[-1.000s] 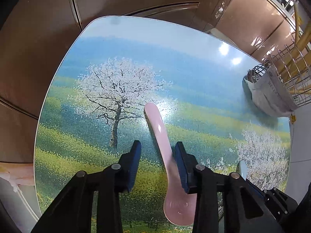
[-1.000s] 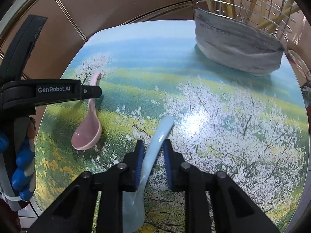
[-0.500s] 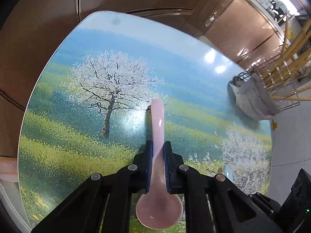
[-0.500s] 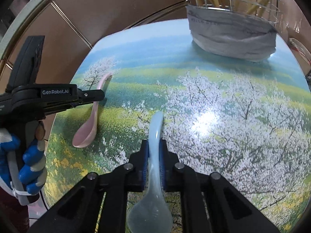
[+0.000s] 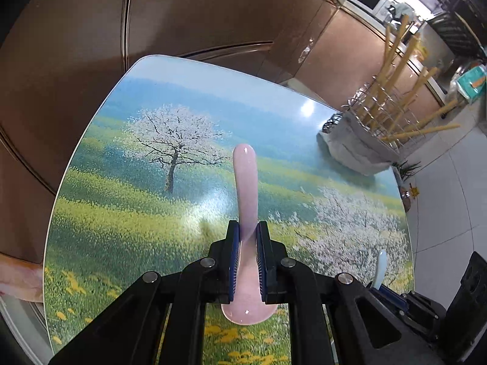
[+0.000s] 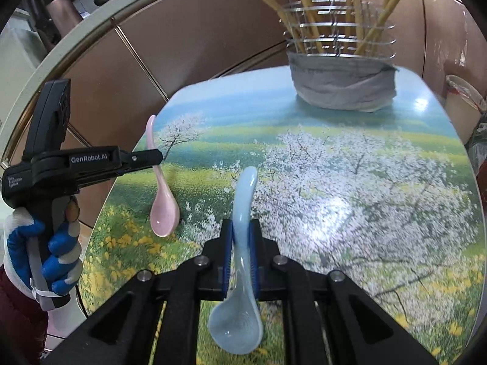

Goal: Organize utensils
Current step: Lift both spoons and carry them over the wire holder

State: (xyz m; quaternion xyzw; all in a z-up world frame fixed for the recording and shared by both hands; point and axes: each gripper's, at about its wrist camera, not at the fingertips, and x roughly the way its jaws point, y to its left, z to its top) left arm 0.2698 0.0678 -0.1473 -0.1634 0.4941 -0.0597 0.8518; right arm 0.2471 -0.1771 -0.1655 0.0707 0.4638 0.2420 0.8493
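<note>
Over the tree-printed table (image 5: 127, 243), both tongs are now lifting: left gripper (image 5: 247, 237) clamping the pink spoon (image 5: 246, 188), right gripper (image 6: 241, 237) clamping the blue spoon (image 6: 240, 243), freshly picked up, heading likely for the basket (image 6: 341, 91).

glossy table top (image 6: 380, 182) printed with blossoming trees, yellow flower meadow and blue hills, rounded corners, at its far edge a wire basket (image 6: 338, 33) wrapped low in grey cloth (image 6: 341, 88), long pale sticks standing in it
</note>
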